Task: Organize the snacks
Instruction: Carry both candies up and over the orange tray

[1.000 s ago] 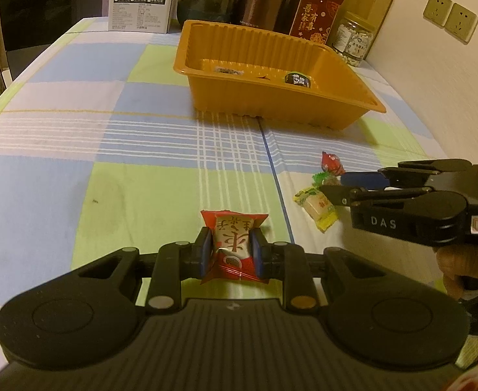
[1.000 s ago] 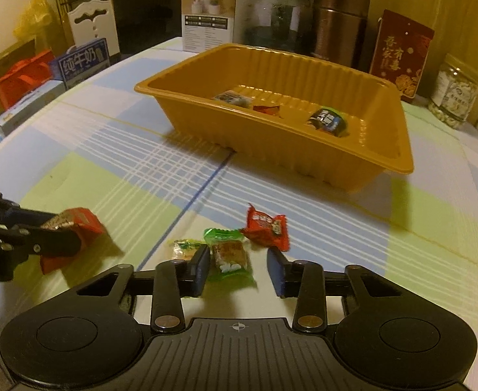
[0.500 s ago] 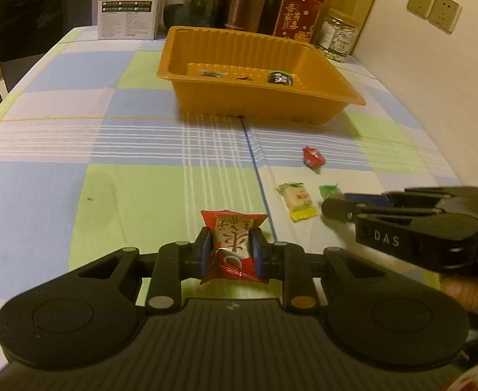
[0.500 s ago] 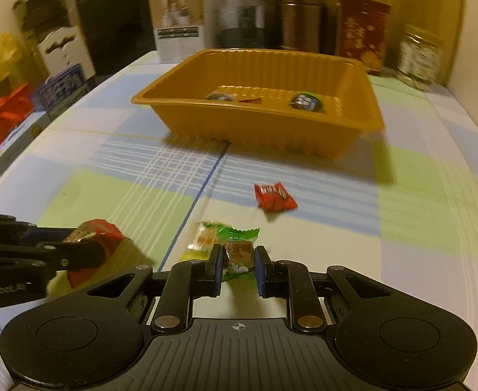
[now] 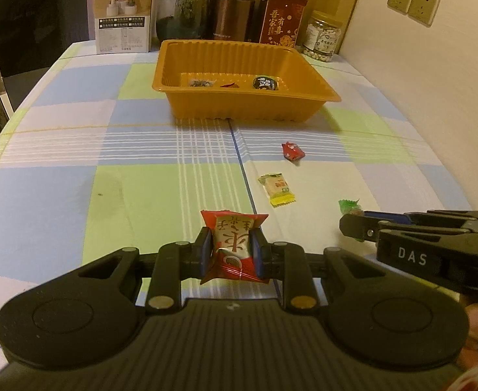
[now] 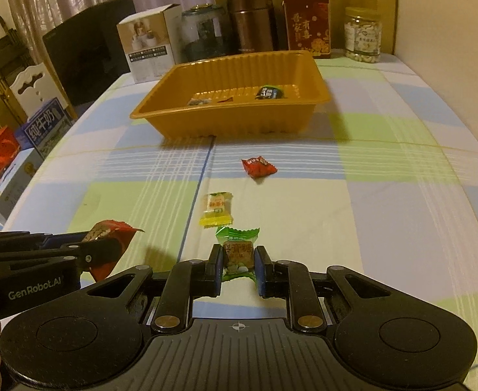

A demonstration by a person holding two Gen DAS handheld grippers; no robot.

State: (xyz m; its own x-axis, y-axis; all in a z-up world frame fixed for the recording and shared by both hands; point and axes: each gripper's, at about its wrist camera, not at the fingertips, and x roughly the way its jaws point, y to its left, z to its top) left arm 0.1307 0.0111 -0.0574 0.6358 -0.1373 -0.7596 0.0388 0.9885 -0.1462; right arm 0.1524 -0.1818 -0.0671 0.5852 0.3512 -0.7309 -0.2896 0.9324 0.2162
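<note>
Between the left gripper's [image 5: 231, 250] jaws, a red-and-white snack packet [image 5: 231, 247].

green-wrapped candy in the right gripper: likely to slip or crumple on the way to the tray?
The green-wrapped candy is probably light: the right gripper clamps its blocky middle, so it looks firmly seated. Its crimped ends flare free, so they likely flop. The glossy film may slip if the grip loosens before the orange tray.
</note>
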